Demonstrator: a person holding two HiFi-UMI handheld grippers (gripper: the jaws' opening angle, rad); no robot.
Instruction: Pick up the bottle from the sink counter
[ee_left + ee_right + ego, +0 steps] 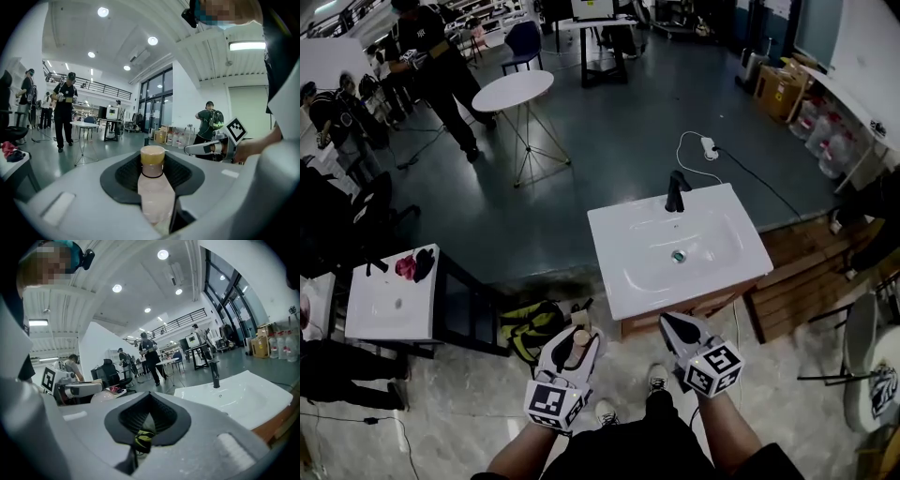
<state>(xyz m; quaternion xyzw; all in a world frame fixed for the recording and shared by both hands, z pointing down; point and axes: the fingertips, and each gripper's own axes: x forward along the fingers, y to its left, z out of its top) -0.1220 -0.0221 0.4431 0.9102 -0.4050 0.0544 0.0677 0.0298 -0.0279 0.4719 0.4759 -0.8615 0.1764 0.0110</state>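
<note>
Pink-tinted plastic with a tan cap sits between the pads of my left tongs: this is the bottle, and my left tongs are clamped on its body, with the cap rising above the pads. It is off the sink surface, which lies ahead of both tongs and a little to the right, bare but for the black tap at its far edge. My right tongs are closed to a point with nothing in them, just to the right of the left pair.

I judge the lift done, so the worry now is keeping hold. The bottle is smooth and round, and the pads meet it on a curved wall. If I ease the squeeze or tilt the tongs, I think it can twist or slide down through the grip. Nothing stands under my left tongs to catch it, only the floor and a yellow-green bag just beyond them, so a slip means a drop. My idle right tongs are close enough that a careless swing to the left could knock the bottle loose.
</note>
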